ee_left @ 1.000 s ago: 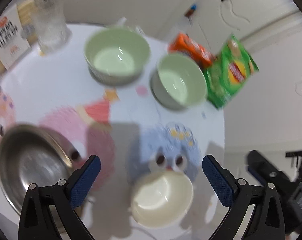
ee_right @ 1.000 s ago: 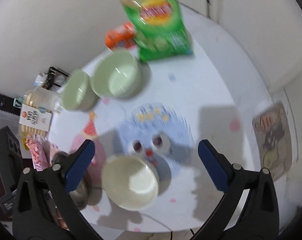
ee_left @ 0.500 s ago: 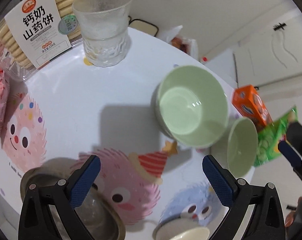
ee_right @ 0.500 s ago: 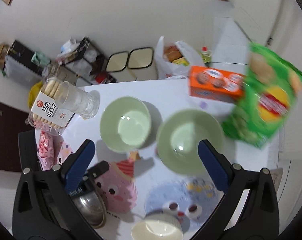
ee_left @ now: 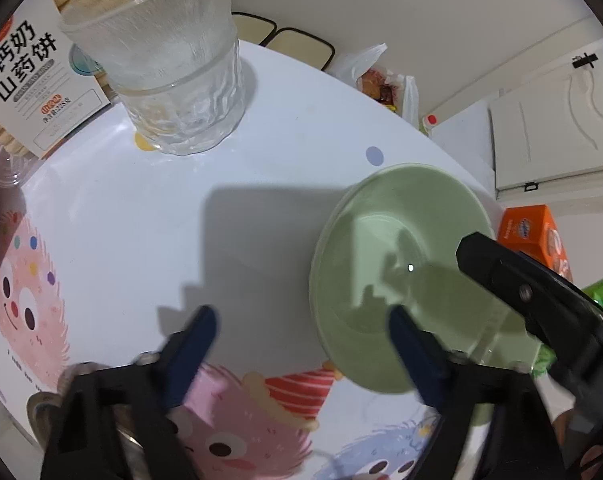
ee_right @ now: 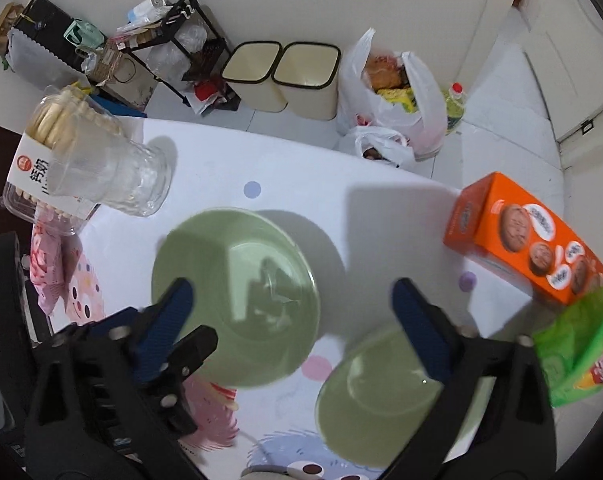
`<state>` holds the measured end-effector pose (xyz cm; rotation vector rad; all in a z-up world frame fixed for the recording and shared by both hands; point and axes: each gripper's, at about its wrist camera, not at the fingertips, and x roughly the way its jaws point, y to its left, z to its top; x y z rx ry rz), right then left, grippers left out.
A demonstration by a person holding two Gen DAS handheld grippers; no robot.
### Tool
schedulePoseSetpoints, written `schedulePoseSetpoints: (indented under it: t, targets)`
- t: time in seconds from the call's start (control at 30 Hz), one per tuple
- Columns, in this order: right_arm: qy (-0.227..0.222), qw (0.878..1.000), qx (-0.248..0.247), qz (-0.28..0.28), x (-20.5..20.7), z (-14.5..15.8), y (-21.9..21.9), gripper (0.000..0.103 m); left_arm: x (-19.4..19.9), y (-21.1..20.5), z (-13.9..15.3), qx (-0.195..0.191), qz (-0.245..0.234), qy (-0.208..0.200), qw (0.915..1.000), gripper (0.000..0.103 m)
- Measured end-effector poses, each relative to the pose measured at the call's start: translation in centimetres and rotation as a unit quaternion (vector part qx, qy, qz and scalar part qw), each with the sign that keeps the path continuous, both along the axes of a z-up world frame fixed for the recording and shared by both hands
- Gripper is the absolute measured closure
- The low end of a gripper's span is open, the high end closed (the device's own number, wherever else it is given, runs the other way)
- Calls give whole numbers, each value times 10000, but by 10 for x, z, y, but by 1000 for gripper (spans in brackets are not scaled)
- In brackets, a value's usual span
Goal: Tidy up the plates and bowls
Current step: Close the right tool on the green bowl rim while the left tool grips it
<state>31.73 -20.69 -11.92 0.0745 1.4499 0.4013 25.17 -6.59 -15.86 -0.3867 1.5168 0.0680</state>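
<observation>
With both pairs of jaws closing on nothing yet, the left gripper [ee_left: 301, 340] should straddle the near rim of the pale green bowl [ee_left: 397, 264] beside the ribbed glass [ee_left: 173, 80], while the right gripper [ee_right: 289, 308] takes the second green bowl [ee_right: 373, 396] next to it.

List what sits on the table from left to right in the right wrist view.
Biscuit pack → clear glass → left green bowl → right green bowl → orange cookie box → green chip bag.
</observation>
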Motion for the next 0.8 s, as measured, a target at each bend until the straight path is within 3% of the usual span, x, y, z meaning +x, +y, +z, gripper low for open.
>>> schedulePoseSetpoints:
  t: [0.07, 0.1, 0.23, 0.3, 0.37, 0.53, 0.8]
  targets:
    - [48, 10000, -33, 4, 3, -5, 1, 35, 2, -1, -7, -15, -18, 82, 10000, 42]
    - [90, 9999, -65, 36, 5, -8, 2, 42, 3, -1, -11, -66, -15, 128, 9999, 45]
    - [350, 9994, 26, 17, 7, -21, 1, 57, 3, 2, -19, -250, 36, 163, 9995, 70]
    - [414, 9991, 32, -21, 9, -26, -1, 71, 5, 2, -23, -405, 21, 176, 9990, 76]
    - [443, 9990, -2, -54, 9, -30, -4, 78, 7, 1, -25, -507, -51, 162, 9986, 86]
    - [524, 9985, 116, -145, 12, -32, -8, 91, 11, -2, -26, -489, -57, 147, 9987, 91]
    - [424, 9990, -24, -148, 2, -26, 1, 93, 11, 4, -18, -467, -38, 117, 9988, 94]
